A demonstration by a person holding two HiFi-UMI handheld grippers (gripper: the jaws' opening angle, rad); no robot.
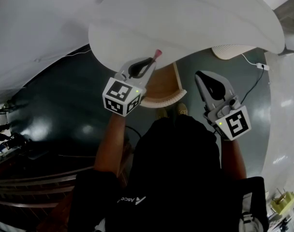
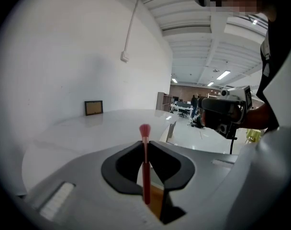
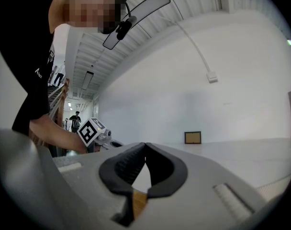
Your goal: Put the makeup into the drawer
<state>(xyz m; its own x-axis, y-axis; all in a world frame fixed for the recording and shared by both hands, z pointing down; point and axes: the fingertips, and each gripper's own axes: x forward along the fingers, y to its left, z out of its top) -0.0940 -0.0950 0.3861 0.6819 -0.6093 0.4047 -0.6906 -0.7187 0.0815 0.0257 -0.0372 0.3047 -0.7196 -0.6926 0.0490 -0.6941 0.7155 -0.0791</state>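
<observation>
Carry step: left gripper [image 2: 145, 143] clamps the brush [image 2: 145, 166], right gripper [image 3: 145, 145] closed and empty; next, likely lowering brush into drawer [image 1: 161, 83].

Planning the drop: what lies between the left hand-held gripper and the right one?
In the head view, the wooden drawer shows between the left hand-held gripper, shut on the makeup brush, and the right hand-held gripper.

- makeup brush [image 2: 146, 171]: glossy red handle, soft pink bristles
- table [image 1: 195, 23]: smooth white top, faint sheen
- drawer [image 1: 161, 87]: light bare wood
- floor [image 1: 65, 110]: dark, glossy
</observation>
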